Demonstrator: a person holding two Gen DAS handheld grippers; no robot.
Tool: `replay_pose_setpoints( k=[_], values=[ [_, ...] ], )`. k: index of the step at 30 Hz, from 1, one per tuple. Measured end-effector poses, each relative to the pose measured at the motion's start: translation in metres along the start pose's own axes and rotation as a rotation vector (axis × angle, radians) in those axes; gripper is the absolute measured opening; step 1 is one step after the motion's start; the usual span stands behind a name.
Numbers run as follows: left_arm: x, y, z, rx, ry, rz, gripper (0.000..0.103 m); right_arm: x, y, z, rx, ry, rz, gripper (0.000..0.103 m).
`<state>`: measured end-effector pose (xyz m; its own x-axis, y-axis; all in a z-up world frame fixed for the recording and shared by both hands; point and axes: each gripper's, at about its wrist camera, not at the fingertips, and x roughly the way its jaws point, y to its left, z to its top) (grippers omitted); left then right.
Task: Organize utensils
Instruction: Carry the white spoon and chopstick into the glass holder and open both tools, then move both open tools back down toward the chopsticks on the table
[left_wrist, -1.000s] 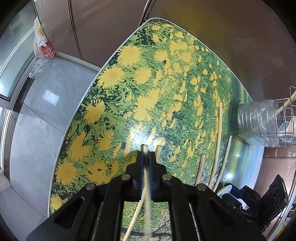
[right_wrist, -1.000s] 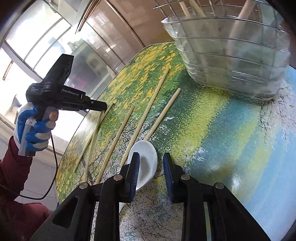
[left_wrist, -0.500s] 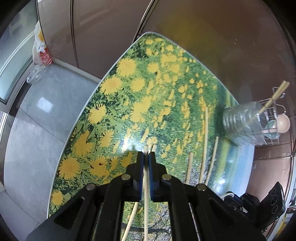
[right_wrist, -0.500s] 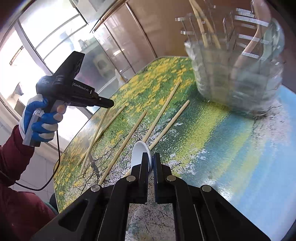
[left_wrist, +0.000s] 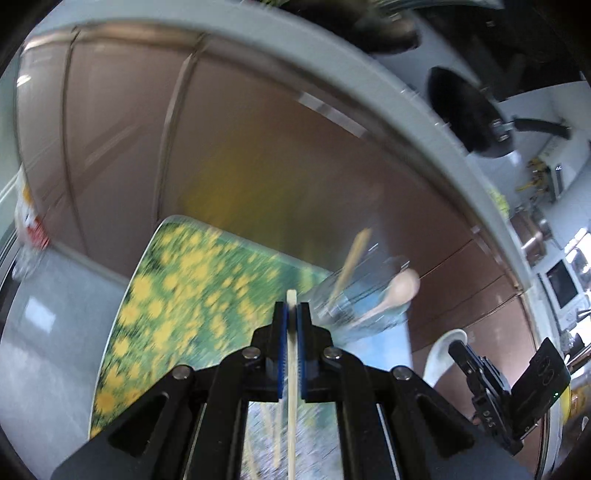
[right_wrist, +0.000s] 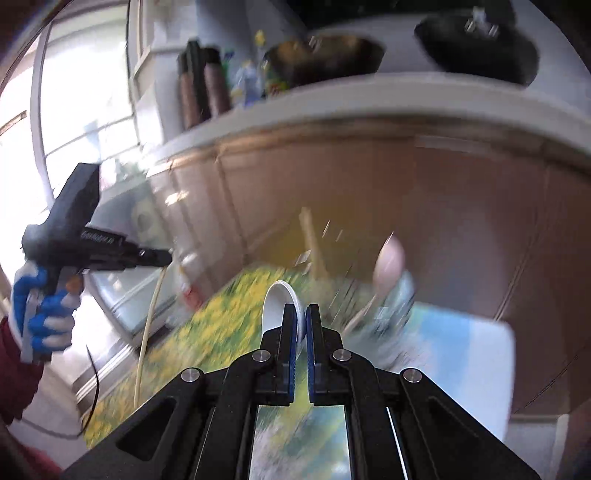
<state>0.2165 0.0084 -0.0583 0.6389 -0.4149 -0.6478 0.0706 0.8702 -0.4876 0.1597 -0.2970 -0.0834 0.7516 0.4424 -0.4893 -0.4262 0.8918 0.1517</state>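
Note:
My left gripper (left_wrist: 291, 308) is shut on a pale wooden chopstick (left_wrist: 291, 406), held in the air above the flower-print table (left_wrist: 166, 314). From the right wrist view, the left gripper (right_wrist: 162, 258) has the chopstick (right_wrist: 149, 321) hanging down from it. My right gripper (right_wrist: 301, 312) is shut on the rim of a white ceramic spoon (right_wrist: 277, 306), also clear of the table. A clear utensil holder (left_wrist: 365, 306) stands ahead at the table's far side, with chopsticks and a wooden spoon (left_wrist: 402, 288) in it. Both views are blurred.
More chopsticks (left_wrist: 275, 435) lie on the table under the left gripper. Brown cabinet doors (right_wrist: 369, 206) back the table, with a white counter (right_wrist: 369, 99) above carrying pans and bottles. A gloved hand (right_wrist: 40, 314) holds the left gripper.
Both grippers rose off the table and tilted up, the left with the chopstick. The right gripper, open around the white spoon a second ago, shut on it and lifted it.

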Motion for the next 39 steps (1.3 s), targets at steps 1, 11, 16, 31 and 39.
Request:
replay_pose_setpoints(
  k=[1,11,16,31,39],
  values=[
    [-0.003,-0.014,0.011,0.012,-0.041,-0.03,0.004,-0.004,-0.003,0.012,0.003,-0.05,-0.053,0.004],
    [0.03,-0.1,0.054,0.119,-0.422,-0.032,0.004,0.023,-0.02,0.06,0.001,-0.328,-0.341,0.005],
    [0.078,-0.11,0.044,0.179,-0.522,0.073,0.004,0.057,-0.02,0.051,-0.039,-0.351,-0.398,0.005],
    [0.099,-0.098,0.016,0.248,-0.522,0.08,0.016,0.071,-0.025,0.023,-0.056,-0.348,-0.402,0.017],
    [0.055,-0.095,0.009,0.271,-0.546,0.105,0.016,0.039,-0.009,0.028,-0.069,-0.371,-0.414,0.017]
  ],
)
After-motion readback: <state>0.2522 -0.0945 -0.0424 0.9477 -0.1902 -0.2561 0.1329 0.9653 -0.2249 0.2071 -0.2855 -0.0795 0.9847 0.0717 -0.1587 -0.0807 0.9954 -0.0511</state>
